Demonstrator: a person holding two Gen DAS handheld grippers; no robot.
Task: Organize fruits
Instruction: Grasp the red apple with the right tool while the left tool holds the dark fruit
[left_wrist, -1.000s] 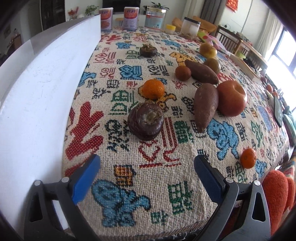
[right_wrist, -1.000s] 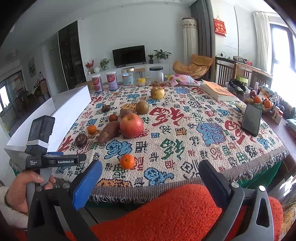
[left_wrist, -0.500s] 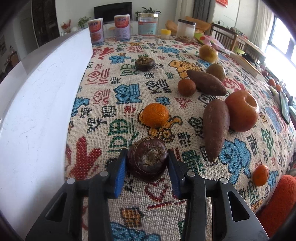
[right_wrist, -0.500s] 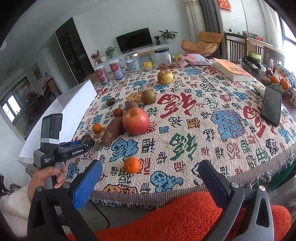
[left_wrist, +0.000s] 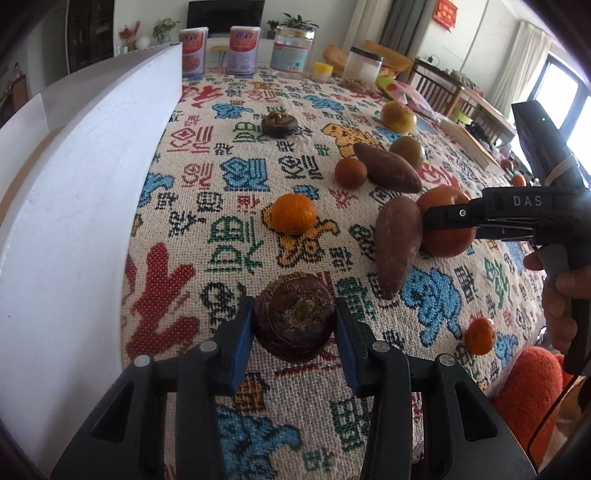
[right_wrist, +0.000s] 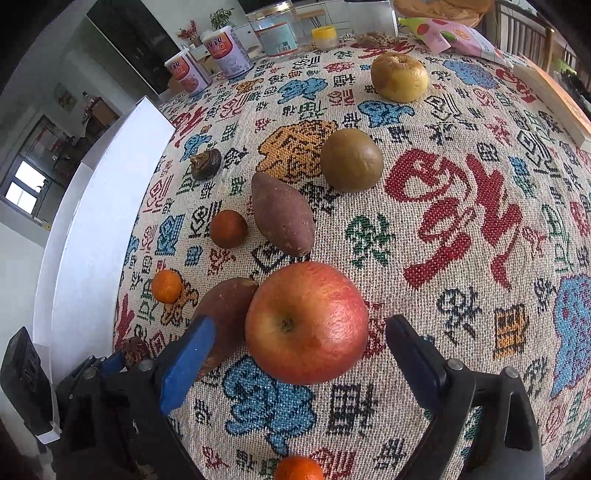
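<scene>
Our left tongs (left_wrist: 294, 332) are clamped on the dark brown round fruit (left_wrist: 294, 320), both blue pads pressed against its sides, near the worktop's (left_wrist: 236, 173) front edge beside the white box (left_wrist: 74, 206). Our right tongs (right_wrist: 299, 363) stand wide apart around the red apple (right_wrist: 306, 322), neither pad touching it. A sweet potato (right_wrist: 225, 317) leans against the apple at 9 o'clock. A second sweet potato (right_wrist: 282, 214) lies at 12 o'clock of the apple, and a small orange (right_wrist: 167, 285) sits near 10 o'clock.
</scene>
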